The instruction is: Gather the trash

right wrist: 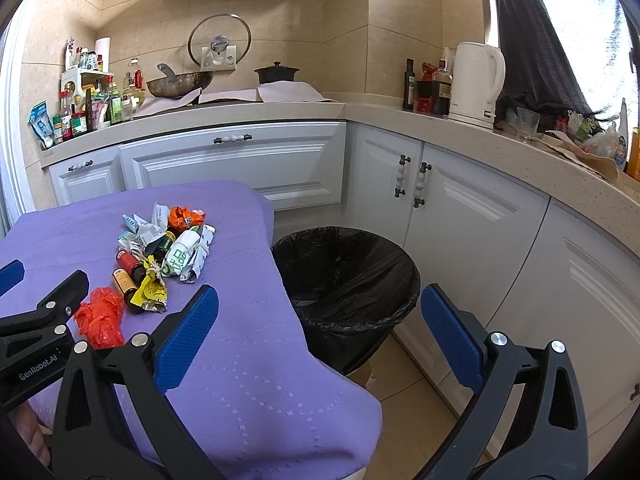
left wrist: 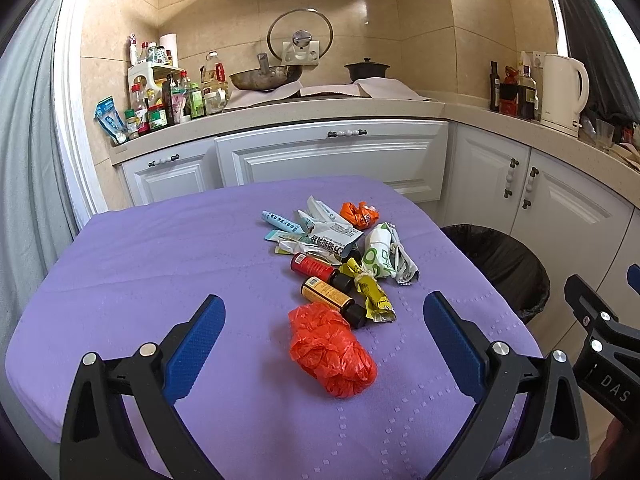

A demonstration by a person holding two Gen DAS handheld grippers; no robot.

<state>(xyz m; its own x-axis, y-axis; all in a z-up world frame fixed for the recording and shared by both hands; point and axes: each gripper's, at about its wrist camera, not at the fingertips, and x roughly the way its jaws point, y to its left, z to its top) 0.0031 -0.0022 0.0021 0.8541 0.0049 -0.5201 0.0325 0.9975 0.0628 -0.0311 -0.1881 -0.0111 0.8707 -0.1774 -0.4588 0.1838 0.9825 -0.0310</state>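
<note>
Both hand-held grippers, left (left wrist: 324, 320) and right (right wrist: 320, 312), spread empty over purple tablecloth (left wrist: 160, 272), kitchen cabinets (left wrist: 332, 152) behind.

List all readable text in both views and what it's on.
"DAS": black body of the right gripper, letters cut off at the frame edge.
"GenRobot.AI": black body of the left gripper.
Print on the crumpled white wrappers and small brown glass bottles: too small to read.

Black grippers, blue ribbed fingers (left wrist: 202, 340)
</note>
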